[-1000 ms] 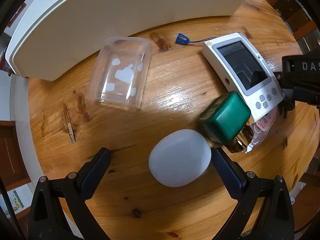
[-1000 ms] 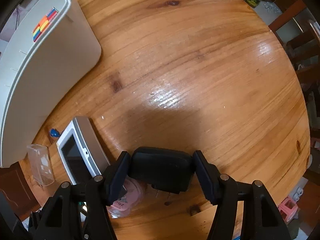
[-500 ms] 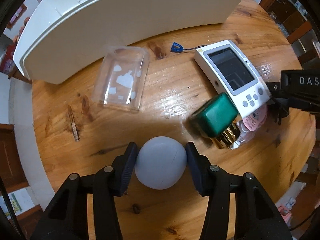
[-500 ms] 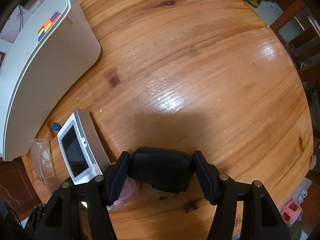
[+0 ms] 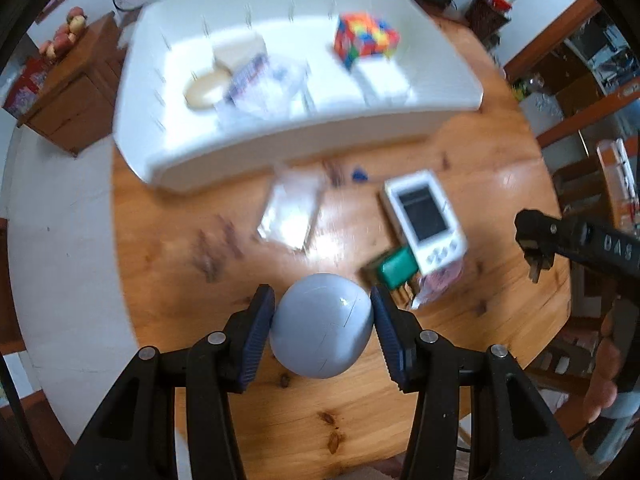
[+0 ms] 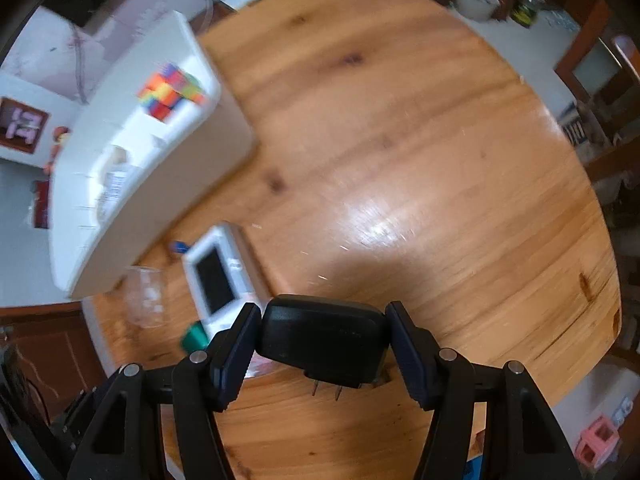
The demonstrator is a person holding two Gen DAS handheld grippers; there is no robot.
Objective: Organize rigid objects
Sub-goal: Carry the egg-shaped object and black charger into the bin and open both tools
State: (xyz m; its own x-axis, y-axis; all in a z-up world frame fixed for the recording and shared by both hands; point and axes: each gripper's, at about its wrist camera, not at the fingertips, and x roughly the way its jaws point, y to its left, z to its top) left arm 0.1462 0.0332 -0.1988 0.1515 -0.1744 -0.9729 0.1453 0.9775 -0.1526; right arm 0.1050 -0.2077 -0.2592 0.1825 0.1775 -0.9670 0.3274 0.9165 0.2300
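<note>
Fingers of the left gripper (image 5: 323,330) clamp a grey egg-shaped case (image 5: 322,325); right gripper (image 6: 323,344) fingers clamp a black adapter (image 6: 323,340) above the table (image 6: 400,160).

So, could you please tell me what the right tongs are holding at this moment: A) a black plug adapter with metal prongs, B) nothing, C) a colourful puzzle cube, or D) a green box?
A: the right tongs clamp a black plug adapter, its metal prongs pointing toward the table.

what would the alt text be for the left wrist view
The left gripper fingers clamp a pale grey egg-shaped case above a round wooden table. Beyond lie a white handheld device, a green box and a white bin holding a colourful cube.
</note>
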